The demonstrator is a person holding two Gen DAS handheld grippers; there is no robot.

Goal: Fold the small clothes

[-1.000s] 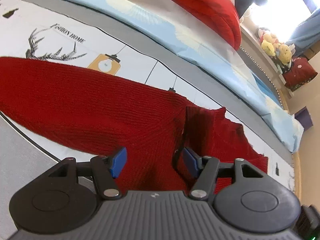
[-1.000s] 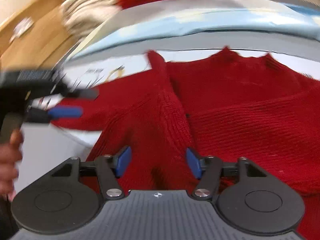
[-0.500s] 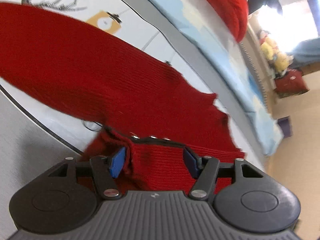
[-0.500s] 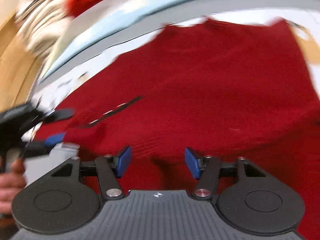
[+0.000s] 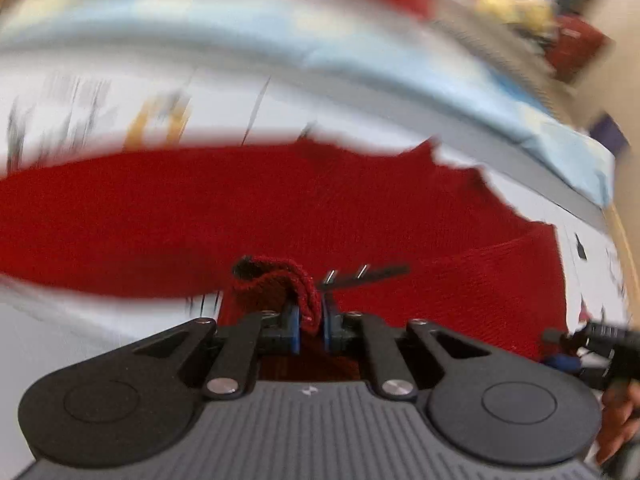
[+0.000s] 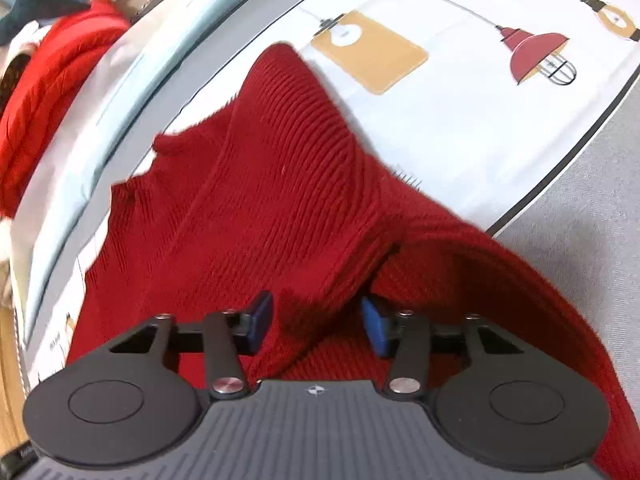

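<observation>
A red knit sweater (image 5: pixel 280 208) lies spread on a printed white sheet (image 6: pixel 460 128). My left gripper (image 5: pixel 311 320) is shut on a bunched fold of the sweater at its near edge, and this view is blurred. The right gripper (image 6: pixel 317 324) points down over a raised ridge of the sweater (image 6: pixel 280 184). Its jaws are closing with that fabric between the blue pads (image 6: pixel 262 316), and a gap still shows. In the left wrist view the right gripper (image 5: pixel 558 348) shows at the far right, held by a hand (image 5: pixel 616 428).
A light blue quilt (image 6: pixel 132 92) runs along the far side of the sheet, with another red garment (image 6: pixel 48 80) piled behind it. A grey border (image 6: pixel 580 248) edges the sheet on the right. Blurred plush toys (image 5: pixel 512 12) sit far back.
The left gripper's jaws went from wide apart to clamped on a sweater fold. The right gripper swung across the sweater and rolled, and its jaws have narrowed around a ridge of fabric.
</observation>
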